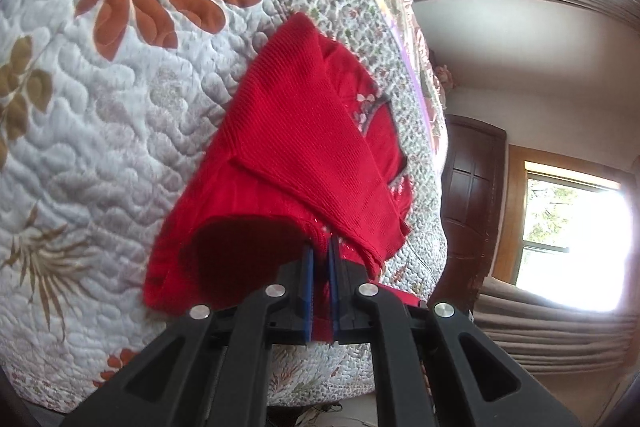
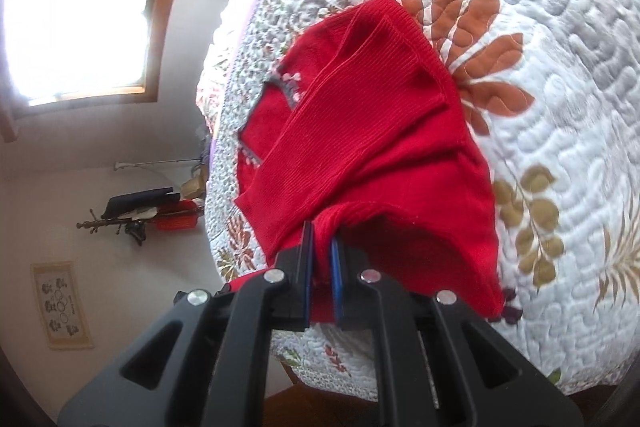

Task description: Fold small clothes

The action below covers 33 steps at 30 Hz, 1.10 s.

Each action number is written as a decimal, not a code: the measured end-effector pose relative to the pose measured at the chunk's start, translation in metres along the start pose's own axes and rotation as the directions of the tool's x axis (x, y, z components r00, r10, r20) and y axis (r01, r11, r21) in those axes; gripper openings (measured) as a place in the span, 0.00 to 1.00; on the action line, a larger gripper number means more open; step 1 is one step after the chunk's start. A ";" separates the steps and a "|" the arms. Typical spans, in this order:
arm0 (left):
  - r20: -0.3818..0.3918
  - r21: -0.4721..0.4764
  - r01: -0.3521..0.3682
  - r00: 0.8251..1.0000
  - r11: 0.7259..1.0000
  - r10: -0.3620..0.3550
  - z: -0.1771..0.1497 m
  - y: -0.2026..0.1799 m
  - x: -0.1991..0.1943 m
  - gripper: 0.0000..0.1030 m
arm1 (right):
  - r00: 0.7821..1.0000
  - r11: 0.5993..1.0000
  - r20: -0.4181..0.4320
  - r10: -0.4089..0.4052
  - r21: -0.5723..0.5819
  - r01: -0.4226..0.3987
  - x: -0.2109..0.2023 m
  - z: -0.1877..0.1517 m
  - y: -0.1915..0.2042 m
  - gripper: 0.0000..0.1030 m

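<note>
Sweater (image 1: 304,131), red knit, one only, lies on the quilted bedspread (image 1: 100,99), partly folded, with both sleeves laid over the body. Its neckline trim (grey with pale flowers) points toward the bedspread's far edge.

Left gripper (image 1: 321,251): blue-padded fingers (image 1: 307,267) drawn narrow, clamped on a bunch of the sweater's near hem, which lifts into an open tunnel of cloth beside them.

Right gripper (image 2: 322,247): fingers (image 2: 335,267) likewise narrow, pinching red knit at the near edge; the fabric rises off the bedspread just there.

Counts: two grippers, one garment, one bedspread.

Edges: from the left wrist, the sweater sits near the bedspread's small-flowered border, close to the bed's side edge; broad bare quilt spreads away on the sweater's other side, with large rust flowers and olive leaves. From the right wrist, the same open quilt lies past the sweater's shoulder.

Off the bed: a bright window (image 1: 572,239), a dark wooden door (image 1: 468,195), a framed picture (image 2: 60,303) on the wall.
</note>
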<state>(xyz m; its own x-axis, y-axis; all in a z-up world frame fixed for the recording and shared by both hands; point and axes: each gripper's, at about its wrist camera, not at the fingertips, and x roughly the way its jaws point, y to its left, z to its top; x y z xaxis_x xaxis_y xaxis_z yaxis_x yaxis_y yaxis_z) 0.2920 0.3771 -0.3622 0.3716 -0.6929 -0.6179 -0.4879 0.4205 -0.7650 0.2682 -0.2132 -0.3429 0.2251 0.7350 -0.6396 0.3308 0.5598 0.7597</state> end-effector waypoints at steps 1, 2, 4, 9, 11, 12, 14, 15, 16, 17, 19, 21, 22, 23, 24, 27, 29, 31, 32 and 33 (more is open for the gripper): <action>-0.004 -0.005 -0.009 1.000 1.000 0.009 0.005 0.002 0.005 0.06 | 1.000 1.000 -0.005 -0.010 0.006 0.010 0.006 0.006 -0.003 0.06; -0.010 -0.013 -0.013 1.000 1.000 0.013 0.009 0.004 0.011 0.06 | 1.000 1.000 -0.010 -0.022 0.015 0.023 0.012 0.013 -0.007 0.06; -0.022 -0.021 -0.028 0.999 0.999 0.027 0.018 0.007 0.022 0.06 | 0.999 0.999 -0.016 -0.037 0.032 0.038 0.021 0.025 -0.014 0.06; -0.034 -0.026 -0.056 0.998 0.998 0.055 0.039 0.013 0.042 0.07 | 0.997 0.996 -0.041 -0.070 0.044 0.072 0.044 0.048 -0.028 0.07; -0.040 -0.022 -0.062 0.997 0.998 0.061 0.046 0.013 0.047 0.10 | 0.995 0.995 -0.041 -0.091 0.031 0.092 0.049 0.056 -0.029 0.18; -0.033 -0.020 -0.066 0.997 0.998 0.066 0.048 0.013 0.047 0.15 | 0.994 0.994 -0.039 -0.102 0.027 0.103 0.050 0.060 -0.028 0.27; -0.020 -0.010 -0.064 0.998 0.998 0.064 0.050 0.011 0.044 0.22 | 0.995 0.995 -0.028 -0.094 0.022 0.095 0.047 0.065 -0.023 0.47; -0.010 -0.001 -0.061 0.998 0.998 0.061 0.050 0.008 0.040 0.26 | 0.996 0.997 -0.026 -0.083 0.007 0.083 0.043 0.067 -0.018 0.47; -0.001 0.012 -0.060 0.998 0.998 0.060 0.050 0.006 0.037 0.28 | 0.997 0.997 -0.022 -0.073 -0.010 0.072 0.039 0.069 -0.012 0.47; 0.006 0.031 -0.060 0.998 0.998 0.060 0.049 0.002 0.032 0.29 | 0.998 0.997 -0.014 -0.068 -0.030 0.068 0.033 0.070 -0.004 0.47; 0.019 0.088 -0.073 0.997 0.993 0.072 0.046 -0.008 0.023 0.30 | 0.997 0.993 0.006 -0.075 -0.092 0.076 0.021 0.072 0.012 0.47; 0.030 0.184 -0.109 0.994 0.977 0.105 0.045 -0.022 0.015 0.35 | 0.994 0.978 0.024 -0.106 -0.179 0.109 0.010 0.072 0.030 0.47; 0.036 0.237 -0.131 0.991 0.963 0.126 0.043 -0.029 0.013 0.39 | 0.992 0.967 0.029 -0.127 -0.220 0.130 0.008 0.071 0.037 0.47; 0.041 0.295 -0.154 0.988 0.943 0.149 0.042 -0.037 0.012 0.40 | 0.988 0.954 0.035 -0.149 -0.258 0.153 0.007 0.070 0.044 0.47; 0.043 0.344 -0.174 0.985 0.923 0.169 0.042 -0.042 0.013 0.41 | 0.982 0.931 0.042 -0.183 -0.313 0.187 0.008 0.068 0.051 0.47; 0.032 0.439 -0.208 0.976 0.874 0.216 0.046 -0.054 0.023 0.42 | 0.965 0.876 0.039 -0.260 -0.412 0.252 0.023 0.063 0.058 0.50; 0.020 0.491 -0.224 0.969 0.842 0.246 0.048 -0.059 0.035 0.42 | 0.952 0.842 0.035 -0.305 -0.456 0.287 0.036 0.061 0.056 0.50; 0.005 0.540 -0.248 0.956 0.804 0.292 0.052 -0.061 0.053 0.42 | 0.938 0.806 0.037 -0.345 -0.500 0.316 0.049 0.061 0.052 0.50; -0.002 0.556 -0.256 0.951 0.791 0.309 0.054 -0.061 0.061 0.42 | 0.932 0.790 0.034 -0.361 -0.520 0.325 0.056 0.061 0.050 0.50; -0.013 0.571 -0.260 0.945 0.779 0.325 0.056 -0.060 0.070 0.42 | 0.928 0.780 0.031 -0.372 -0.532 0.330 0.060 0.061 0.048 0.50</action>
<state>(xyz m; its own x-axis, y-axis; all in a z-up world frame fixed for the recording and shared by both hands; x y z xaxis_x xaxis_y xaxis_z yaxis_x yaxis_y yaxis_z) 0.3914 0.3366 -0.3695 0.1824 -0.5258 -0.8308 -0.0262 0.8421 -0.5387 0.3537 -0.1652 -0.3518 0.1143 0.4620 -0.8795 -0.1552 0.8827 0.4436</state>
